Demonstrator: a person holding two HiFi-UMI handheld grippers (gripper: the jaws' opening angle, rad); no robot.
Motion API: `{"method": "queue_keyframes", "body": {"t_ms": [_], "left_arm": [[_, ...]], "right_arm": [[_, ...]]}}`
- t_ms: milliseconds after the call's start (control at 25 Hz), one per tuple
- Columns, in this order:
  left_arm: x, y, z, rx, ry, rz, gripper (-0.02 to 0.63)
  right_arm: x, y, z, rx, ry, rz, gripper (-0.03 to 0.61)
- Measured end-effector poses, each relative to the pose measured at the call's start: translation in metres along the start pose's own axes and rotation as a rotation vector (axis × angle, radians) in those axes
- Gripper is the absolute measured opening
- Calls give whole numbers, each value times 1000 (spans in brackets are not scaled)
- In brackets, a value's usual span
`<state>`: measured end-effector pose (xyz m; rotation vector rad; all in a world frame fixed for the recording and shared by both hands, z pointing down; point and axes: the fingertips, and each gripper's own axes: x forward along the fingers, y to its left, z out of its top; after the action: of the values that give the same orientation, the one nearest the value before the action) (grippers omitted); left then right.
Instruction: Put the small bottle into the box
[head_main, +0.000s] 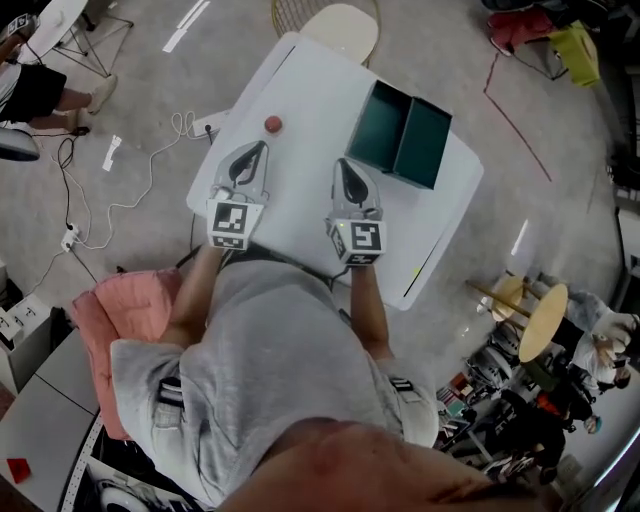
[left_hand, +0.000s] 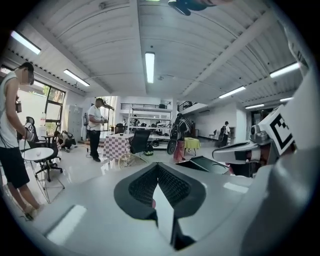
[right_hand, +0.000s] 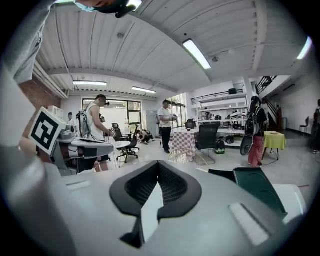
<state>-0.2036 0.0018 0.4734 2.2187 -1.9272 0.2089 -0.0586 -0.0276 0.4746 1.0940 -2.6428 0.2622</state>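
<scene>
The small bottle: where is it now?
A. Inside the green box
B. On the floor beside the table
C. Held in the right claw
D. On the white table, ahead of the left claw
D: the small bottle stands on the white table, just ahead of the left claw and apart from the green box; the right claw is shut and holds nothing.
</scene>
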Motion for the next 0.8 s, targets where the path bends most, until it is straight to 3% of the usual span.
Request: {"method": "queue_keyframes", "body": {"t_ms": [320, 800], "left_arm": [[30, 12, -33, -21, 75, -71, 11], [67, 16, -69, -14, 182, -109, 12]], "right_arm": [[16, -11, -25, 27, 65, -66, 3], [38, -18, -50, 45, 130, -72, 3]]}}
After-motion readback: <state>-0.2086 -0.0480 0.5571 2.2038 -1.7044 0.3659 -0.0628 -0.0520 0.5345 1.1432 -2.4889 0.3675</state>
